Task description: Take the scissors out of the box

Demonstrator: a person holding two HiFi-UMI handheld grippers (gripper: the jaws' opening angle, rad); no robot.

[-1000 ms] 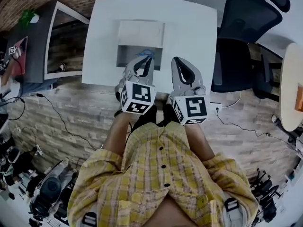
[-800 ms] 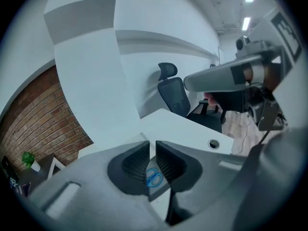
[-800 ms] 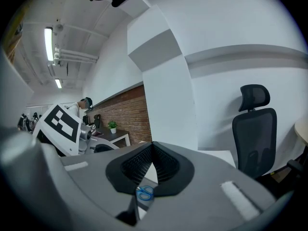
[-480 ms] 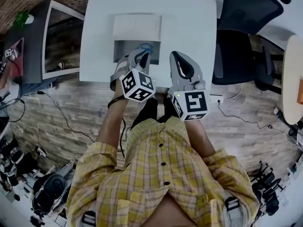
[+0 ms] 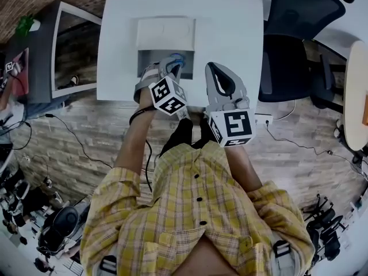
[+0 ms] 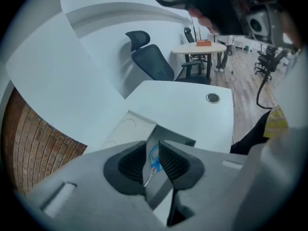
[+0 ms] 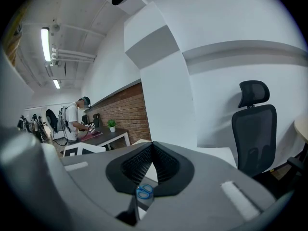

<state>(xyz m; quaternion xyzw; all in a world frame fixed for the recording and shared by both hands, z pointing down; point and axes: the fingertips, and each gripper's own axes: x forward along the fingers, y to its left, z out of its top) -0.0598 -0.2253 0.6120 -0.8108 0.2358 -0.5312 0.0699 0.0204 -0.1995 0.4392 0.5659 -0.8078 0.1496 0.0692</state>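
Note:
An open grey box (image 5: 147, 62) with its lid (image 5: 165, 33) folded back sits on the white table (image 5: 230, 27). Scissors (image 5: 179, 57) with blue handles lie inside it. My left gripper (image 5: 171, 64) points steeply down over the box's near edge. Its jaws are opening, with a narrow gap and nothing between the pads. In the left gripper view the scissors (image 6: 154, 156) show through the gap of the left gripper (image 6: 153, 147), lying beyond it in the box (image 6: 127, 129). My right gripper (image 5: 214, 69) hovers shut over the table's near edge, right of the box. The right gripper view shows the scissors (image 7: 144, 192) below the right gripper (image 7: 152, 147).
A black office chair (image 5: 293, 45) stands to the right of the table, with a round table (image 5: 353, 96) beyond it. A dark desk (image 5: 40, 45) is at the left. Cables trail over the wooden floor (image 5: 75, 142). A person (image 7: 77, 119) stands at a far desk.
My left gripper has dropped toward the box and rolled, so its marker cube has turned, and its jaws have parted. The right gripper has stayed where it was.

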